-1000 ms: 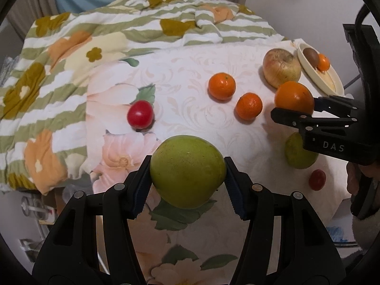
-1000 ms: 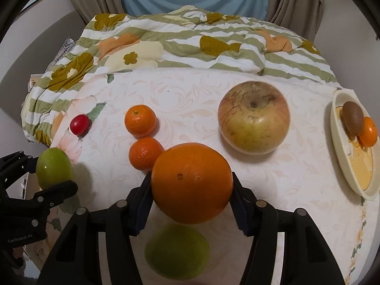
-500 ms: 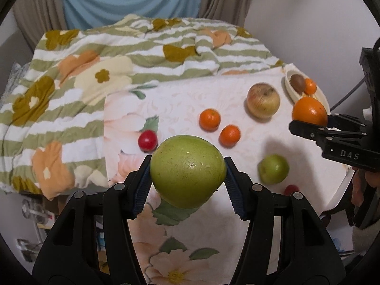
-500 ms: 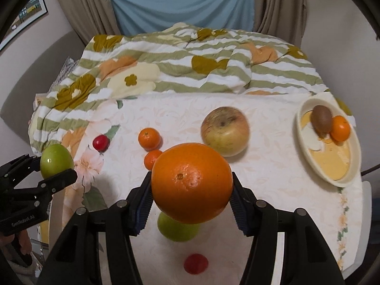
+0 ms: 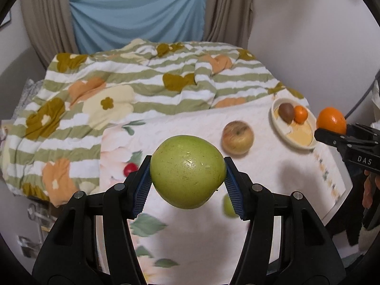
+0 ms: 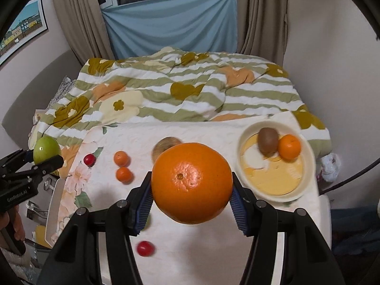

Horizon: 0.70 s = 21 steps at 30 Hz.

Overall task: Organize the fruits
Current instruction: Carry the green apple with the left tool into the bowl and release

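My left gripper (image 5: 187, 182) is shut on a large green apple (image 5: 187, 171) and holds it high above the table. My right gripper (image 6: 191, 194) is shut on a big orange (image 6: 192, 182), also raised; it shows at the right of the left wrist view (image 5: 330, 120). A cream bowl (image 6: 306, 185) at the table's right holds a kiwi (image 6: 267, 140) and a small orange (image 6: 289, 146). On the cloth lie a yellow-red apple (image 5: 237, 137), two mandarins (image 6: 122, 159) (image 6: 123, 174), two small red fruits (image 6: 89, 159) (image 6: 144, 248) and a second green fruit (image 5: 228, 206), mostly hidden.
The table has a pale floral cloth (image 6: 213, 249). A striped flowered quilt (image 6: 166, 90) covers the bed behind it. Walls stand close on the right; curtains and a blue cloth (image 6: 171, 23) hang at the back. The table's right edge (image 5: 342, 197) lies near my right gripper.
Both grippers have risen and drawn back from the table with their fruit still held. The table and bowl now look smaller and farther below.
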Available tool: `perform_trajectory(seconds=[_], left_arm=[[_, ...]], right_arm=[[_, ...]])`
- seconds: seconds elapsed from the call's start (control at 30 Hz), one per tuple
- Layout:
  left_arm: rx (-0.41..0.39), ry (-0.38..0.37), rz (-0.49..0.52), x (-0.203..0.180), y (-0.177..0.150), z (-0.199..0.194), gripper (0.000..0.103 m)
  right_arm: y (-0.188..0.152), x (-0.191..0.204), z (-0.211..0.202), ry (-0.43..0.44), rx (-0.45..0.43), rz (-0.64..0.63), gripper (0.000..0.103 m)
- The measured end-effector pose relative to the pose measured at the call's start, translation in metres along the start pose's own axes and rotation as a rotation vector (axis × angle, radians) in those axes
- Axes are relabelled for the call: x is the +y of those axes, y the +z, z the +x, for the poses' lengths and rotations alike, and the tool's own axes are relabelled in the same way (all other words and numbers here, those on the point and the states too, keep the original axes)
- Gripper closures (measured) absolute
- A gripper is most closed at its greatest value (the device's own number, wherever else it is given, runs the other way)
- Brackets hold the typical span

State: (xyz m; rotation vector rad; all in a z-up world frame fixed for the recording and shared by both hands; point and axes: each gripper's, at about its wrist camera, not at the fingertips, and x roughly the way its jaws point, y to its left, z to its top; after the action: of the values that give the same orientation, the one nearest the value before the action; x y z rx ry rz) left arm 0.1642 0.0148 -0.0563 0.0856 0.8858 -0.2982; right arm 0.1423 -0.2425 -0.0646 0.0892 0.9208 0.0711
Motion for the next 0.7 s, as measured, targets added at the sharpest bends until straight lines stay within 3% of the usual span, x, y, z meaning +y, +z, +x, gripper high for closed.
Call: perform_trajectory(seconds=[0.4,0.7], left_arm=[[-0.034,0.009,-0.058,-0.115,0.024,0.014,0.038],[0.007,-0.068,0.014,-0.186,0.050,0.058,0.038]], right_arm=[[0.002,-0.114,-0.017,0.022,-0.023,-0.046,0.048],[0.000,-0.179,-0.013,-0.002,-0.008,-0.028,0.048]])
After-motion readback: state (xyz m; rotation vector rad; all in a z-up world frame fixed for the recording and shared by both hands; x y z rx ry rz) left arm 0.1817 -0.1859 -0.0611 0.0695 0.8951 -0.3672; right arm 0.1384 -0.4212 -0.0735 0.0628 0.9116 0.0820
